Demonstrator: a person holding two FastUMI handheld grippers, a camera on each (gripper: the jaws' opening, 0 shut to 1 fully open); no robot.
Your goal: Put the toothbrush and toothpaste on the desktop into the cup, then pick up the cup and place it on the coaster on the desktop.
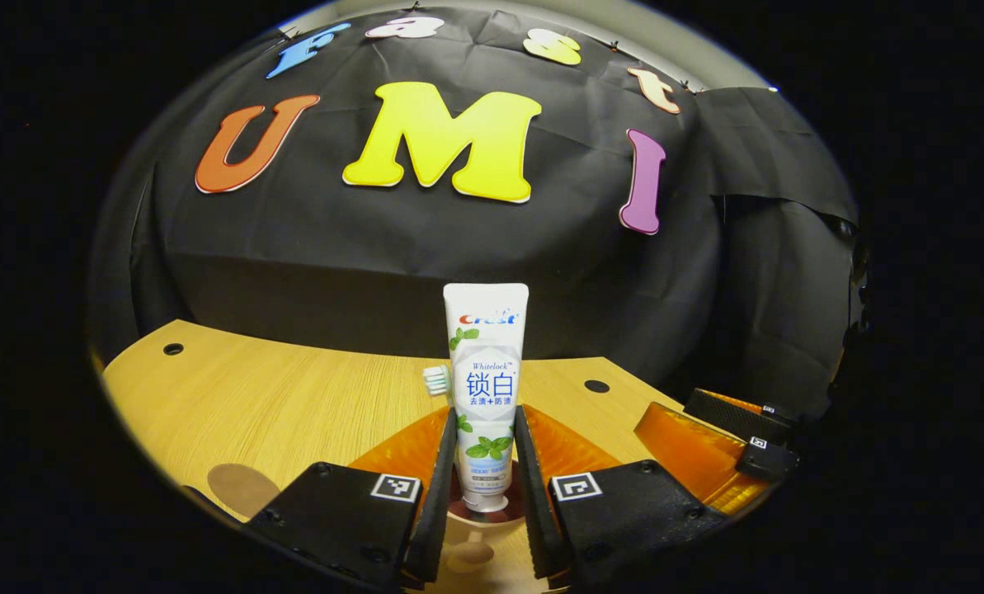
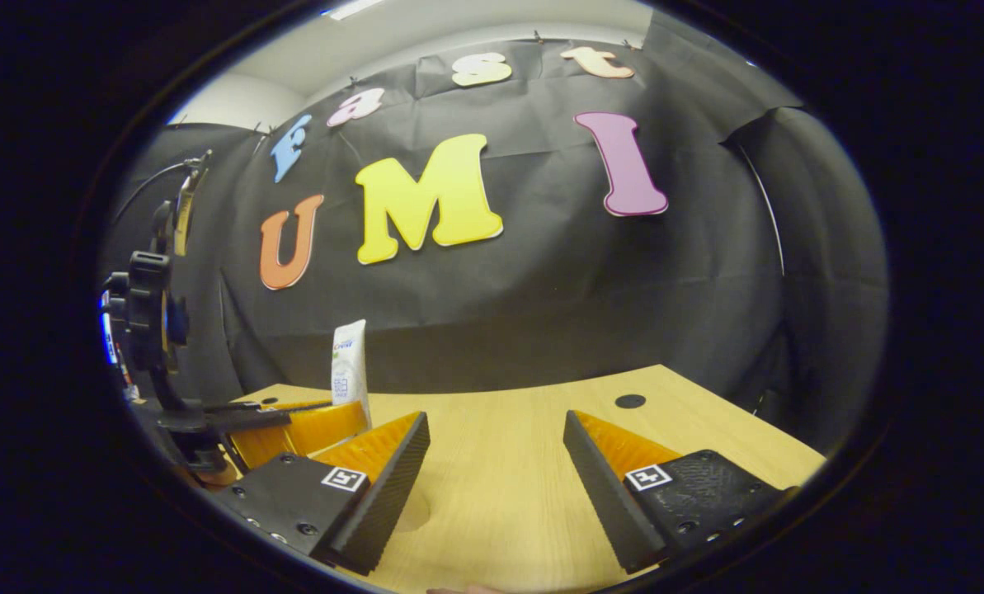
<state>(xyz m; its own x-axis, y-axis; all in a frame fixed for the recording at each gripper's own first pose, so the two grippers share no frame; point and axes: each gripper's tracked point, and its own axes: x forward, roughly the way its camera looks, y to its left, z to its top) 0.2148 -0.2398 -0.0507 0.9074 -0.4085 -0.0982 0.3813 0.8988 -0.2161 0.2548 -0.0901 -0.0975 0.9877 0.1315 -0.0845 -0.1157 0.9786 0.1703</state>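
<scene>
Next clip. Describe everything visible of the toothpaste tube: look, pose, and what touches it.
The toothpaste tube is a white plastic tube with green mint-leaf artwork. It stands upright, crimped end up and cap down. The left gripper is shut on its lower part, one finger on each side. A toothbrush head peeks out behind it. In the right gripper view it is seen edge-on, upright.

Black-draped booth wall (image 2: 590, 280), wooden desktop (image 2: 500, 478)

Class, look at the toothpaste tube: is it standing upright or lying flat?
Upright. The toothpaste tube stands cap-down between the left gripper fingers, over a round rim, probably the cup; the right gripper view also shows it vertical.
</scene>
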